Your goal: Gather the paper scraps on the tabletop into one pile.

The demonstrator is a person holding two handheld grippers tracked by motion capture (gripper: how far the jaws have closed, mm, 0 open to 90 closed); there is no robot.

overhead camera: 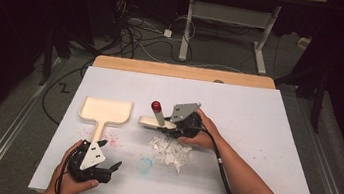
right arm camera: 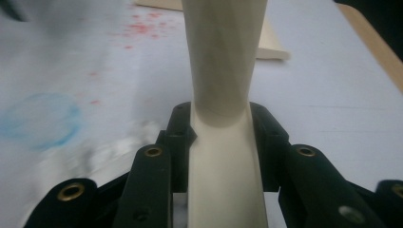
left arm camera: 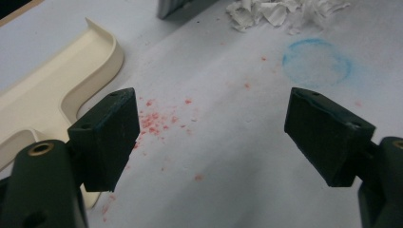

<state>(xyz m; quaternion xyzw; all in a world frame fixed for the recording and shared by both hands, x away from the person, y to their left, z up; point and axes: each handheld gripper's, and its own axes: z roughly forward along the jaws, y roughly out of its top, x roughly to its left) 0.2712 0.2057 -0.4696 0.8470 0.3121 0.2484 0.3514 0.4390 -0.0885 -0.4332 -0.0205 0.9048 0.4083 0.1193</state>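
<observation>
Our right tongs [overhead camera: 174, 125] were clenched on the cream brush handle [right arm camera: 223, 95], the brush standing just behind the heap of paper scraps [overhead camera: 169, 149] on the tabletop [overhead camera: 255, 138]. Our left tongs [overhead camera: 111, 169] hung released, grasping nothing. The dustpan [overhead camera: 106, 110] lay just ahead of them, its handle pointing back toward that hand, the nearer one.

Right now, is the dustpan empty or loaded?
Empty: the dustpan tray shows bare cream in the high view; the paper scraps lie on the table beside it.
</observation>
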